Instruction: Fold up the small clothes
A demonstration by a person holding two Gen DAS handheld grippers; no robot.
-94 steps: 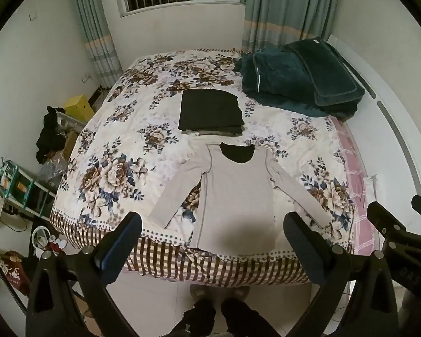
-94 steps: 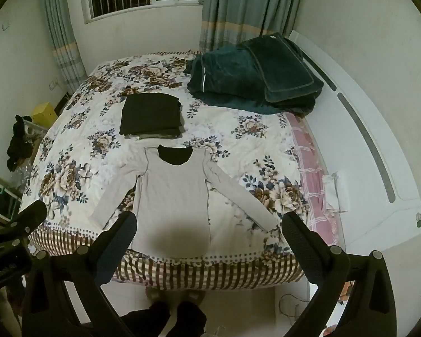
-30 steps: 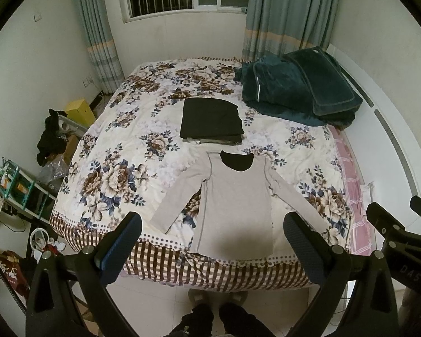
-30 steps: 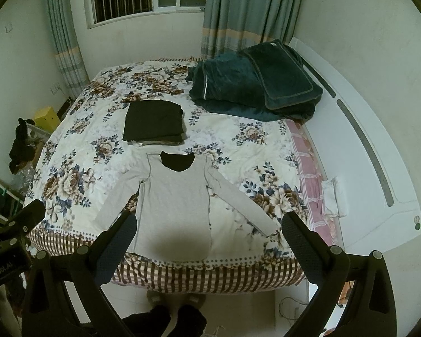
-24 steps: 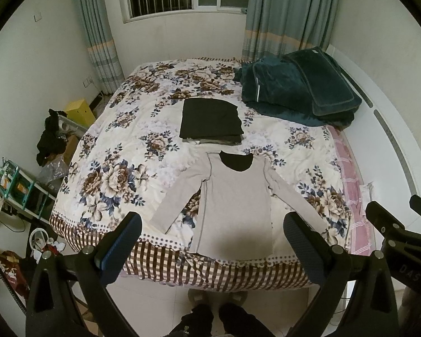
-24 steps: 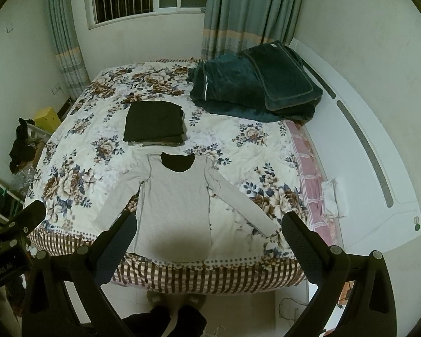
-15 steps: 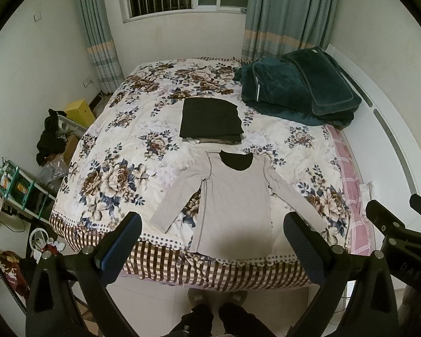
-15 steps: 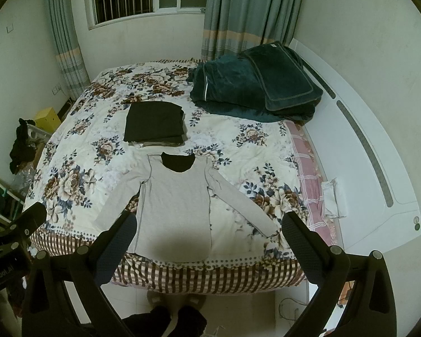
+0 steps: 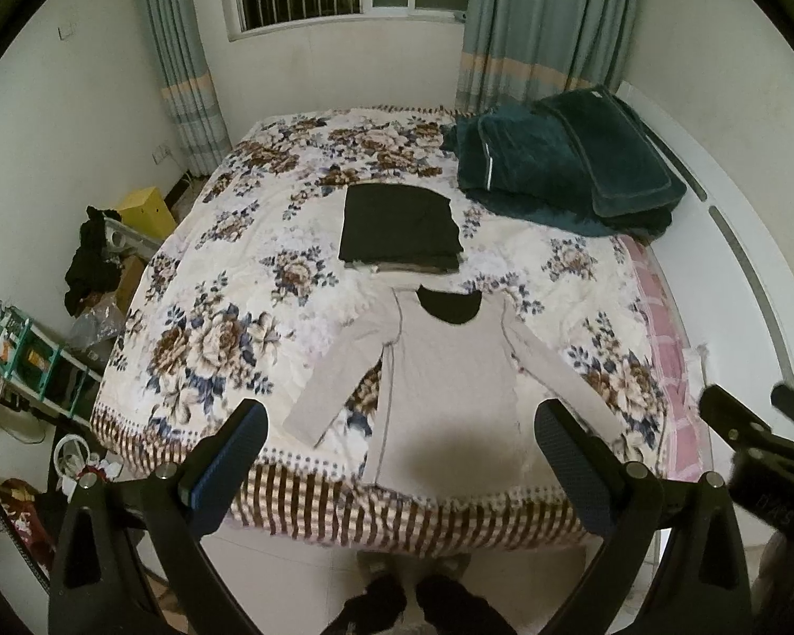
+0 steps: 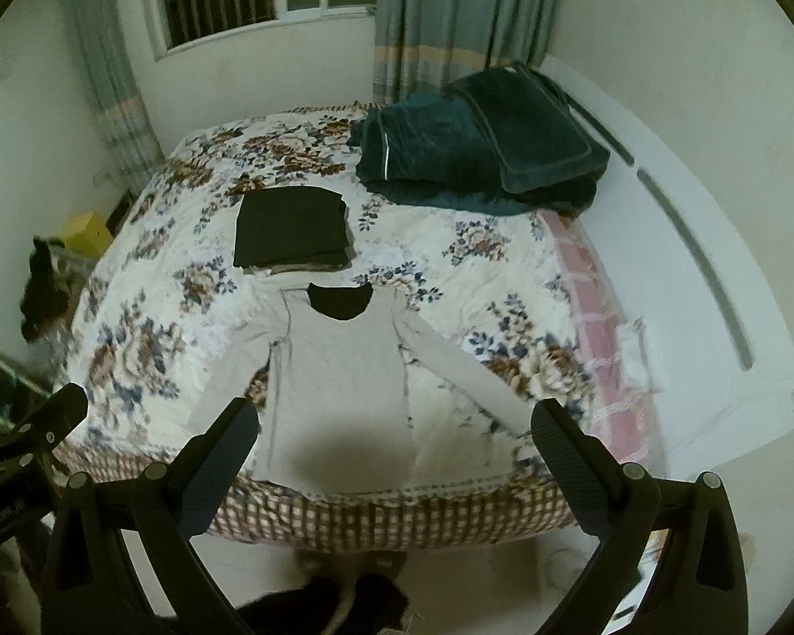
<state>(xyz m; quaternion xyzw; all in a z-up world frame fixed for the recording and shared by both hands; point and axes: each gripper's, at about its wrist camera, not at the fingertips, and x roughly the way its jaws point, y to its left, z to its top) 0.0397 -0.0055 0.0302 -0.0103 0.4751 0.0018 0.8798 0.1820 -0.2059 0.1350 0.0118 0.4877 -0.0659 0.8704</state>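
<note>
A grey long-sleeved top [image 9: 450, 370] with a black neck lining lies flat on the floral bedspread [image 9: 227, 286], sleeves spread, hem at the near bed edge. It also shows in the right wrist view [image 10: 344, 370]. Behind it sits a stack of folded clothes with a black piece on top [image 9: 399, 227], also seen from the right [image 10: 291, 233]. My left gripper [image 9: 397, 434] is open and empty, held above the hem. My right gripper [image 10: 394, 434] is open and empty, likewise above the hem. The right gripper's body shows at the left view's right edge [image 9: 757, 444].
A dark green folded blanket pile [image 9: 561, 159] lies at the bed's far right. A white headboard [image 10: 688, 264] runs along the right. Cluttered shelves [image 9: 26, 349], a yellow box [image 9: 143, 206] and dark clothes [image 9: 92, 264] stand left of the bed. My feet [image 9: 413, 603] are on the floor.
The right gripper has moved closer to the bed and slightly left, with motion blur. The left gripper has barely moved. Both stay open.
</note>
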